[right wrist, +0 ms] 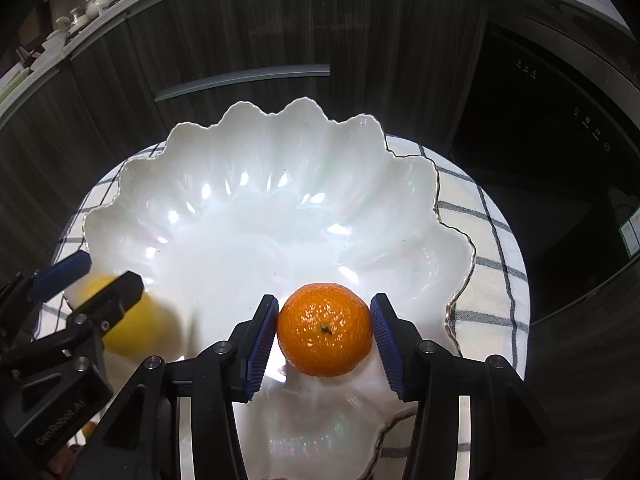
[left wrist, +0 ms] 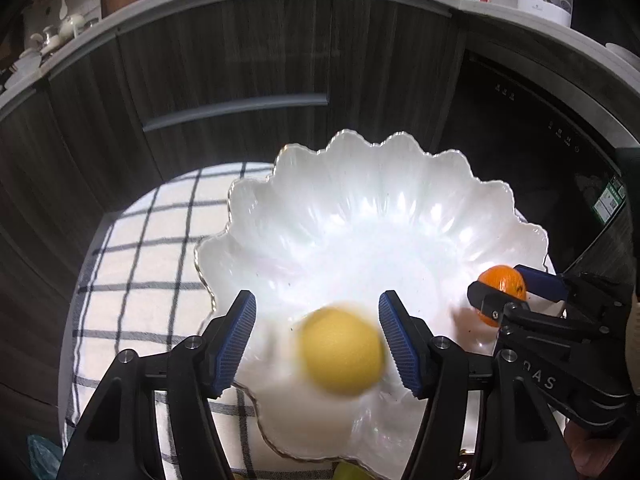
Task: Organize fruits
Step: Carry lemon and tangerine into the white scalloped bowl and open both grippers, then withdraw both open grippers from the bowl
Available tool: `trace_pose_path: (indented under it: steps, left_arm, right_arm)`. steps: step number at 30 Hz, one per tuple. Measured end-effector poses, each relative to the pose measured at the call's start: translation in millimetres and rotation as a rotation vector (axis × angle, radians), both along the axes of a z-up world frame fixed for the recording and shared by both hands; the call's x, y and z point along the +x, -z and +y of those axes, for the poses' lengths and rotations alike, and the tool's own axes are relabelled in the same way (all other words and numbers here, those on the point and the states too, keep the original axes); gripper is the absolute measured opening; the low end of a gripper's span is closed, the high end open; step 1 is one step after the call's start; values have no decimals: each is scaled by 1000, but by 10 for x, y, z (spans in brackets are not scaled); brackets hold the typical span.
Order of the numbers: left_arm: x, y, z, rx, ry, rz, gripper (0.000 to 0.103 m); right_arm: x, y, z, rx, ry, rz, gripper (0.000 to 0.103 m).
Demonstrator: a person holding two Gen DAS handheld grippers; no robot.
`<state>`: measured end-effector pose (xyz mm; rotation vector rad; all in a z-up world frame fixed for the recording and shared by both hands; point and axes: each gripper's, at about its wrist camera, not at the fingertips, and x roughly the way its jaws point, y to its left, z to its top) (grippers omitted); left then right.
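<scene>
1. Dark wood-grain cabinets (left wrist: 224,80) with a long grey handle (left wrist: 236,110) curve behind a round desk (left wrist: 132,264) draped in a white cloth checked with dark lines; a black appliance (left wrist: 532,148) stands by the cabinets on the right.
2. On the cloth sits a wide white bowl (left wrist: 360,200) with a scalloped, gilt-edged rim, filling most of the desk from its centre to the near edge.
3. Left tool (left wrist: 318,338): its blue ribbed pads stand apart over the bowl's near side, a clear gap showing on each side of the lemon (left wrist: 340,350), which appears blurred and lies between them without being pressed.
4. From the right wrist view, the same lemon (right wrist: 132,332) shows low against the bowl's left wall, partly hidden behind the left tool's black finger (right wrist: 108,300).
5. Right tool (right wrist: 325,330): the orange (right wrist: 325,330), stem end facing the camera, sits between its pads at the bowl's near right side. The left pad touches the peel; a thin gap seems to show at the right pad, so whether it is gripped cannot be told.
6. Both tools point steeply down into the bowl, side by side, the orange (left wrist: 502,288) well apart from the lemon.
</scene>
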<state>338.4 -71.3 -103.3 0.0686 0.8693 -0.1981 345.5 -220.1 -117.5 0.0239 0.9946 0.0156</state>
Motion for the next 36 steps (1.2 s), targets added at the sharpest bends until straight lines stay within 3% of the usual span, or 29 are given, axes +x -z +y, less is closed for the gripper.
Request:
trace_pose_path:
  steps: [4, 5, 10, 16, 36]
  left_arm:
    - [-10, -80, 48, 13, -22, -19, 75]
    - [-17, -102, 69, 19, -32, -24, 76]
    - [-92, -232, 154, 31, -70, -60, 85]
    - [-271, -384, 197, 45, -82, -106, 96]
    - [-1132, -592, 378, 79, -122, -171, 99]
  right_arm:
    - [-35, -130, -7, -28, 24, -45, 79]
    - [-53, -178, -13, -36, 35, -62, 82]
    - [-155, -385, 8, -95, 63, -120, 82]
    - [-416, -599, 23, -150, 77, -184, 90]
    - [-1179, -835, 48, -99, 123, -208, 90]
